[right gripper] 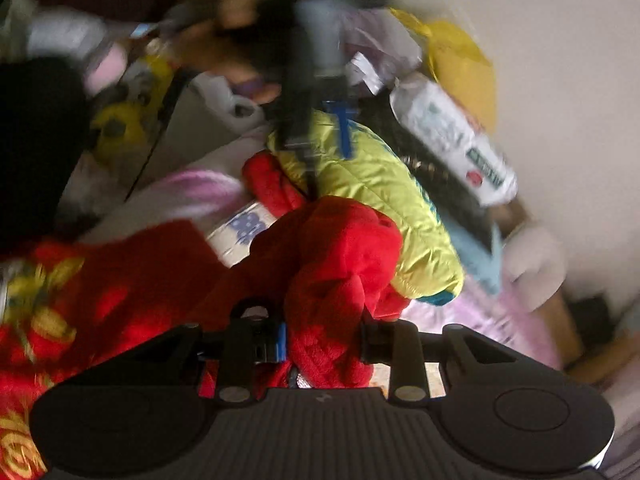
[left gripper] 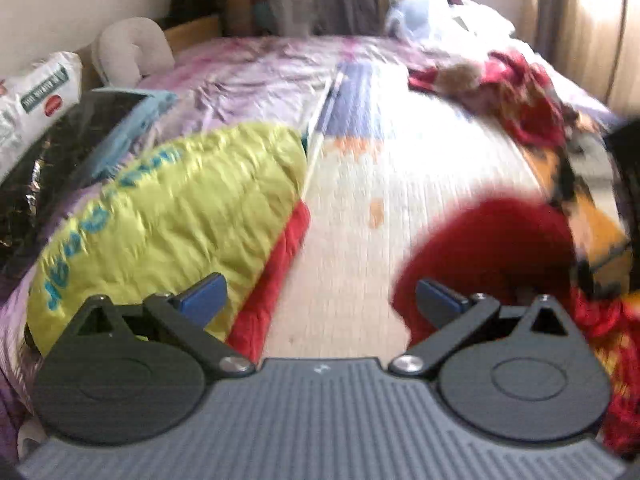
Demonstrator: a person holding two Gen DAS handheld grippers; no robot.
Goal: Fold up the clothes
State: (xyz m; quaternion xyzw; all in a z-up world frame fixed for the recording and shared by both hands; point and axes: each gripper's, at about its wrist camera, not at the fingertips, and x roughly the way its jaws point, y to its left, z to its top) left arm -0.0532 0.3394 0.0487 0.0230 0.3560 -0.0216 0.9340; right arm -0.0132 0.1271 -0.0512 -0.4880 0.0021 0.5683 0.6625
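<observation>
The right gripper [right gripper: 322, 344] has its fingers [right gripper: 276, 342] clamped on a bunched handful of a red fleece garment [right gripper: 340, 248], which hangs in thick, soft folds just in front of the lime-green quilted jacket [right gripper: 384, 184] lying on the bed [left gripper: 352, 208]. The left gripper [left gripper: 320, 300] is spread wide and holds nothing, hovering over bare bedcover with the jacket on one side and the red fleece on the other. The likely trouble is the grip itself: the right fingers pinch a wad rather than an edge or corner, so the garment would probably come out twisted instead of flat, and plush fabric can slide free under its own weight. The dangling cloth could also drag across the green jacket and disturb it. The fleece looks bulky, bright red and crumpled, with no hem or sleeve clearly visible; both views are blurred, so finer detail cannot be made out.
</observation>
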